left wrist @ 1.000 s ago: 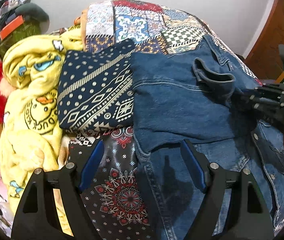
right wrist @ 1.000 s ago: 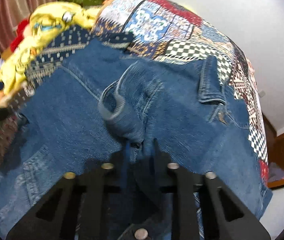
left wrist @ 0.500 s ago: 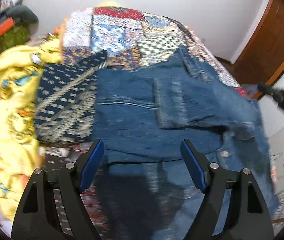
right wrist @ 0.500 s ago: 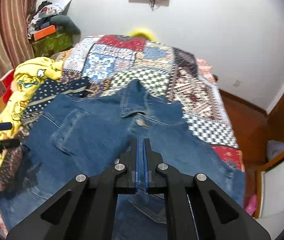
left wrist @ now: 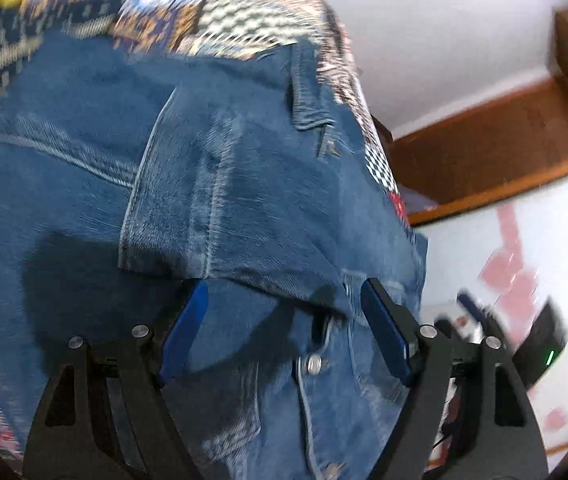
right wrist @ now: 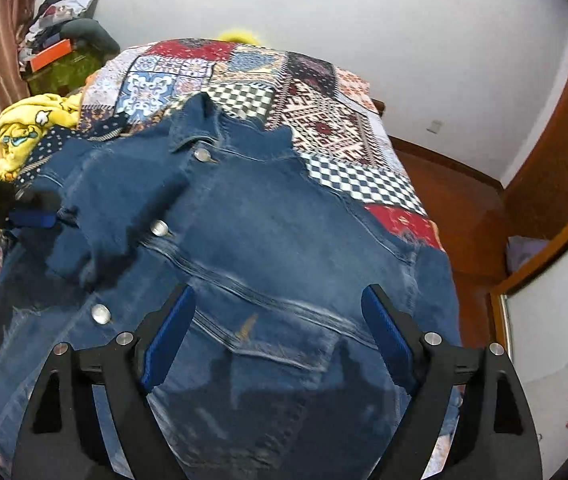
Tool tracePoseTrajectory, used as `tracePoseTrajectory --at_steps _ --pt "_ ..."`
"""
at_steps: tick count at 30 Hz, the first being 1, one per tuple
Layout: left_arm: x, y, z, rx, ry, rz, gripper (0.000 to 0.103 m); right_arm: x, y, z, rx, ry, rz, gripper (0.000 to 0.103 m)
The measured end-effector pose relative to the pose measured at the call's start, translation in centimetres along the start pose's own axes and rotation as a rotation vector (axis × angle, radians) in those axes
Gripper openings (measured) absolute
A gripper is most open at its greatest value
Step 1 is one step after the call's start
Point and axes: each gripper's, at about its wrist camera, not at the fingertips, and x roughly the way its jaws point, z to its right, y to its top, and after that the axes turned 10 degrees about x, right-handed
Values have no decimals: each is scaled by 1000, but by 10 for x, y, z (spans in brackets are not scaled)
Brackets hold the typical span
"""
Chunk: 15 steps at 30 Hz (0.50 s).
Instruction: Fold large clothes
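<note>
Left wrist view is smeared with motion blur; right wrist view is sharp and evenly bright. Both have fisheye warping, dark corners, and soft shadows on the denim jacket (right wrist: 268, 240).

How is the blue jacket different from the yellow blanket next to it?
The jacket is plain dark blue denim with metal buttons; the yellow blanket has cartoon faces on it. The jacket lies spread over the near part of the quilt, with one sleeve folded across its front; the blanket is bunched in a heap at the far left edge. The jacket fills most of the right wrist view; the blanket shows only a small part. Both lie on the bed.
</note>
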Motion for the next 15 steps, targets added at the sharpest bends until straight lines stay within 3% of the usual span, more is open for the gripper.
tracePoseTrajectory --at_steps 1,4,5,8,13,15 --pt "6 2 -7 -43 -17 1 78 -2 -2 5 1 -8 4 83" --pt "15 7 -22 -120 -47 36 57 -8 -9 20 17 -29 17 83" --pt "16 11 -22 -110 -10 56 43 -10 -12 25 25 -30 19 83" --pt "21 18 -9 -22 139 72 21 -11 -19 39 61 -30 9 83" --pt "17 21 35 152 273 126 13 -9 -30 62 136 -36 -16 83" --pt "13 26 65 230 281 166 12 -9 -33 72 173 -33 -25 83"
